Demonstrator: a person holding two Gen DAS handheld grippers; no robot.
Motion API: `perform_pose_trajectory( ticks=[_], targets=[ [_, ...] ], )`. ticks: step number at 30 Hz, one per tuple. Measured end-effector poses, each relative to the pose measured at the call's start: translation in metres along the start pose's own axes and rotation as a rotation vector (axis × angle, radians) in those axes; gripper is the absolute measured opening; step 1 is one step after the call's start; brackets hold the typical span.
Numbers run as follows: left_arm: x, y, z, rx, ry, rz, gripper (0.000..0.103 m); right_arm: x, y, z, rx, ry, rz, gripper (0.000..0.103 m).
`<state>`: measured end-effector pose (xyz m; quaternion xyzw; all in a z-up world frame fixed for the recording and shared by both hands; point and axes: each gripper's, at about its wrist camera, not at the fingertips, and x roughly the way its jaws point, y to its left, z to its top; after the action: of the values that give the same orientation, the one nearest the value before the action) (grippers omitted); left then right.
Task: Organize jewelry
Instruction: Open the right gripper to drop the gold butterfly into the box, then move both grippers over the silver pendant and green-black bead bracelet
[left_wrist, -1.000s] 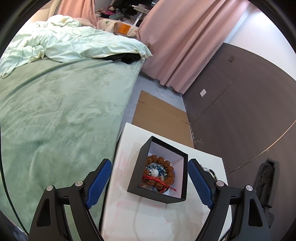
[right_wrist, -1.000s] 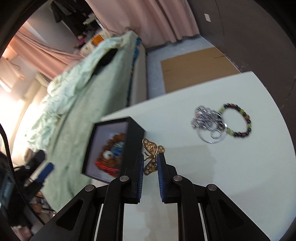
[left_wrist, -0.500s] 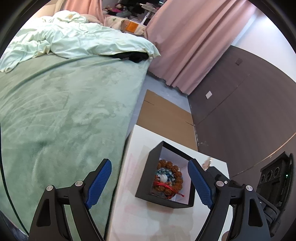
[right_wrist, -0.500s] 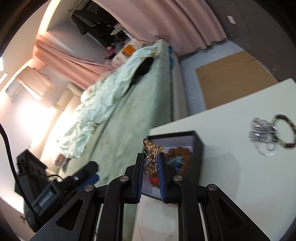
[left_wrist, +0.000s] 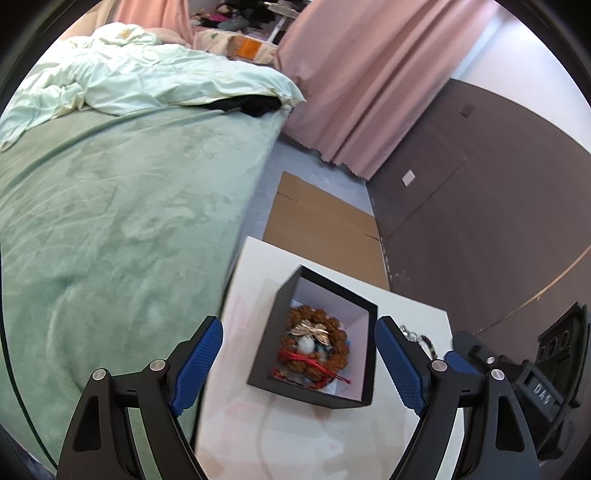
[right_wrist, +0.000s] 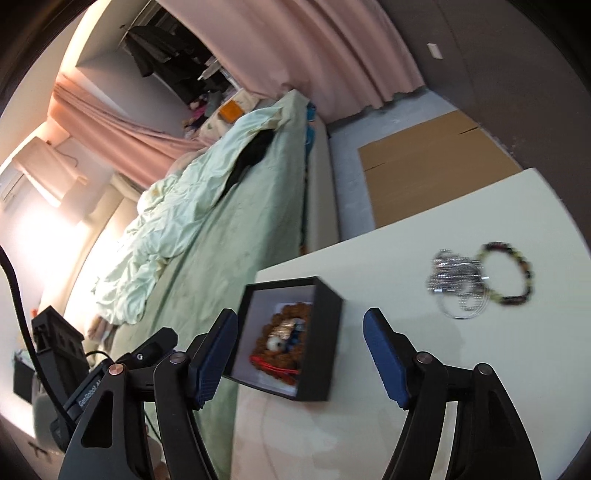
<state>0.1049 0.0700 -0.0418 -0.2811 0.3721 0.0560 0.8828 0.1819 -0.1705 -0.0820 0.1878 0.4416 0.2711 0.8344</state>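
A black box (left_wrist: 317, 392) with a white inside stands on the white table (left_wrist: 280, 443). In it lie a brown bead bracelet (left_wrist: 334, 363) with red cord and, on top, a gold butterfly brooch (left_wrist: 309, 328). My left gripper (left_wrist: 299, 363) hovers open above the box, one finger on each side. My right gripper (right_wrist: 300, 354) hangs over the box (right_wrist: 317, 354) with its jaws opening and nothing between them; the butterfly brooch (right_wrist: 286, 326) rests inside. On the table to the right lie a silver chain piece (right_wrist: 456, 284) and a dark-and-green bead bracelet (right_wrist: 508, 275).
A bed with a green blanket (left_wrist: 110, 229) runs along the table's left side. Flat cardboard (left_wrist: 325, 229) lies on the floor behind the table, near pink curtains (left_wrist: 362, 85) and a dark wall (left_wrist: 480, 206). The other gripper's body (left_wrist: 546, 384) shows at lower right in the left wrist view.
My right gripper carried the gold butterfly brooch over the box, then opened; the brooch now lies inside on the brown beads. The left gripper stayed open over the box.
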Motion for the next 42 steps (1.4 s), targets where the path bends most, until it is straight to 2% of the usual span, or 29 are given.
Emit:
perform_pose_trajectory(
  ticks=[10,18,24,28,35,38,41,42],
  targets=[
    [0.006,-0.035,-0.018,0.093,0.025,-0.02,0.085,-0.04,-0.048,0.006,0.055,-0.03,-0.088,0.071],
    [0.011,-0.071,-0.026,0.203,0.048,-0.03,0.085,-0.054,-0.084,0.011,0.114,-0.006,-0.146,0.071],
    [0.021,-0.102,-0.03,0.276,0.071,-0.046,0.084,-0.056,-0.107,0.014,0.172,0.028,-0.154,0.071],
    [0.033,-0.123,-0.032,0.318,0.097,-0.055,0.079,-0.055,-0.124,0.013,0.221,0.05,-0.169,0.071],
    [0.062,-0.145,-0.029,0.325,0.152,-0.036,0.071,-0.052,-0.149,0.018,0.287,0.073,-0.196,0.071],
    [0.077,-0.154,-0.024,0.328,0.18,-0.022,0.062,-0.052,-0.155,0.02,0.307,0.074,-0.2,0.071],
    [0.094,-0.165,-0.021,0.328,0.208,-0.012,0.059,-0.048,-0.16,0.024,0.327,0.075,-0.186,0.071],
    [0.1,-0.169,-0.021,0.332,0.216,-0.005,0.055,-0.048,-0.16,0.025,0.333,0.075,-0.181,0.071]
  ],
)
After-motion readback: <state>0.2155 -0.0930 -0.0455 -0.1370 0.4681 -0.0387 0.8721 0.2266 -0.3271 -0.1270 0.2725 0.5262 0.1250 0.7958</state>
